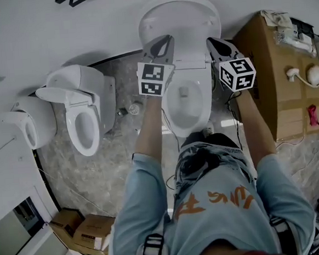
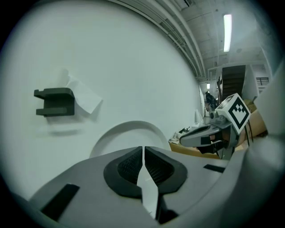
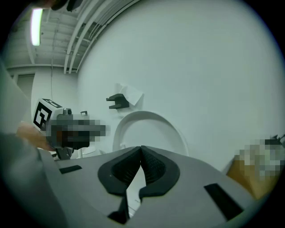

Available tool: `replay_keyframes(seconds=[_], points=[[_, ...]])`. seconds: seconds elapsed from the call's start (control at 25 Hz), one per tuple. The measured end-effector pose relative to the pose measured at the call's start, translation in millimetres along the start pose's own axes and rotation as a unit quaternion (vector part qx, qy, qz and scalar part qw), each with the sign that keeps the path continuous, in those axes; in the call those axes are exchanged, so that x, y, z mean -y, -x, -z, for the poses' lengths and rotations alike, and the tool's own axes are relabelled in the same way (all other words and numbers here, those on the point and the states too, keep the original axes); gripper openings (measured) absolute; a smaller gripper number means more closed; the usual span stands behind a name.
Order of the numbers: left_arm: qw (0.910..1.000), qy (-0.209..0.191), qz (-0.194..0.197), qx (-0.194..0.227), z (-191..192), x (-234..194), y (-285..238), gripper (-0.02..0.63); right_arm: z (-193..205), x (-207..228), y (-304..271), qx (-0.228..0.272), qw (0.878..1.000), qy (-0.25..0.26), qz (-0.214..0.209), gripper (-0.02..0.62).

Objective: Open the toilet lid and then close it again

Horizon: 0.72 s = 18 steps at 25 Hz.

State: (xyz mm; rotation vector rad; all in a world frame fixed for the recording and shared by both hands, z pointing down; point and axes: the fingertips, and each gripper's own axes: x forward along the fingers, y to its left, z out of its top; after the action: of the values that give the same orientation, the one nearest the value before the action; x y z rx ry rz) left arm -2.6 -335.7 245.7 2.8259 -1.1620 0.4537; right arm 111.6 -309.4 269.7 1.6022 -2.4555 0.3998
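The white toilet's lid (image 1: 178, 21) stands upright against the wall, and the seat and bowl (image 1: 188, 102) below it are uncovered. My left gripper (image 1: 164, 41) is raised at the lid's left edge, my right gripper (image 1: 214, 42) at its right edge. Both are shut with nothing between the pads. In the left gripper view the shut left gripper (image 2: 143, 150) points toward the raised lid (image 2: 129, 136), with the right gripper (image 2: 209, 133) beside it. From the right gripper view, the shut right gripper (image 3: 141, 149) also faces the lid (image 3: 151, 129). I cannot tell whether either gripper touches the lid.
Two more white toilets (image 1: 84, 111) (image 1: 30, 120) stand to the left. A tall cardboard box (image 1: 279, 71) with small items on top stands at the right. Cardboard boxes (image 1: 82, 229) lie at the lower left. A black bracket (image 2: 55, 101) is fixed to the wall. Cables run across the floor.
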Motion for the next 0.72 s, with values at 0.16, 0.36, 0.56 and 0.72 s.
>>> replay_keyframes(seconds=[0.16,0.36,0.56,0.72], points=[[0.9988,-0.047,0.007,-0.011,-24.4,-24.0,-16.6,0.075,-47.3,7.6,-24.3,0.029,0.999,0.034,0.001,0.054],[0.9921,-0.119,0.006,-0.038,-49.0,-52.5,-40.1,0.183,-86.5,21.0,-51.3,0.032,0.994,0.106,0.018,0.091],[0.9763,-0.197,0.014,-0.089,-50.5,-67.8,-69.4,0.222,-90.4,19.7,-75.3,-0.012,0.977,0.212,0.016,0.126],[0.9636,-0.240,0.017,-0.116,-45.9,-79.3,-91.7,0.221,-93.2,25.7,-96.7,-0.049,0.961,0.270,0.037,0.132]])
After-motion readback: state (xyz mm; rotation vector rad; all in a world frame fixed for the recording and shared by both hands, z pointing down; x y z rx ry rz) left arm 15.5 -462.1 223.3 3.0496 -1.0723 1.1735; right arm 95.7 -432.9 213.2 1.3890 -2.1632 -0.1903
